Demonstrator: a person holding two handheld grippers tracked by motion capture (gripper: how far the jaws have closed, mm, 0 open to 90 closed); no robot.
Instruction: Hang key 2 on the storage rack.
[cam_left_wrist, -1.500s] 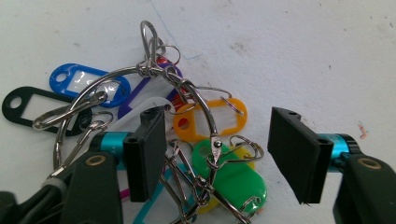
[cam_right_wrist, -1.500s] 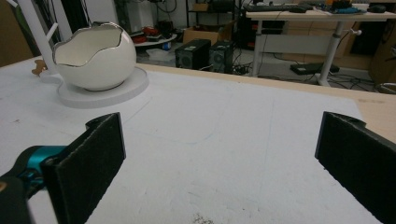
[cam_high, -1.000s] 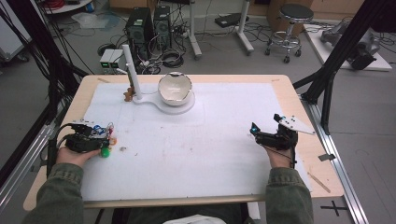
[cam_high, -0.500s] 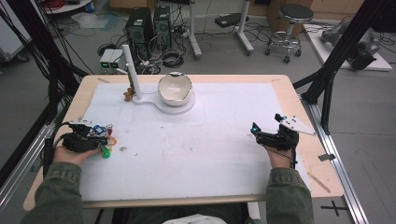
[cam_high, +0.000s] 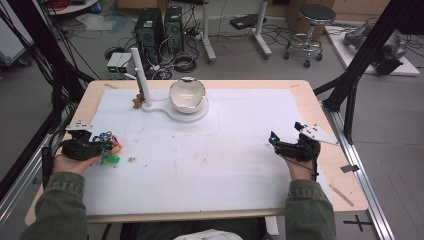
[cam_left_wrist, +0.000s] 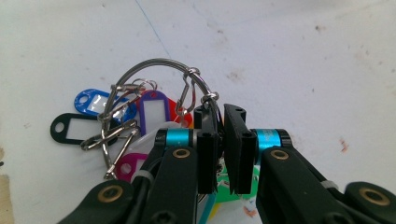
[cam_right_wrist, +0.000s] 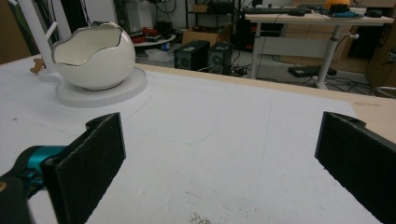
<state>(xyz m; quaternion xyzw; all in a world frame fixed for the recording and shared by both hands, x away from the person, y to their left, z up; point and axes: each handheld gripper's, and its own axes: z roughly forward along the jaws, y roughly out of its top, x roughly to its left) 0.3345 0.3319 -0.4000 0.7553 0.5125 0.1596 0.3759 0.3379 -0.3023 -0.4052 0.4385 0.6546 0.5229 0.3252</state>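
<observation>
L hand-held gripper (cam_left_wrist: 220, 140) clamped on key ring (cam_left_wrist: 154, 65) | tags (cam_left_wrist: 152, 109) part-hidden | R hand-held gripper (cam_right_wrist: 219, 163) wide, empty

- A lab or workshop: black computer towers (cam_high: 157, 31) stand on the floor behind the table (cam_high: 320, 105) (cables all around).
- Right of the towers, a stool (cam_high: 312, 22).

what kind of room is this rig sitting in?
Most likely a robotics or engineering lab, not a home. Desktop computer towers stand on the floor amid loose cables, a black frame post flanks the white-covered table, and a rolling stool and more desks stand behind.
</observation>
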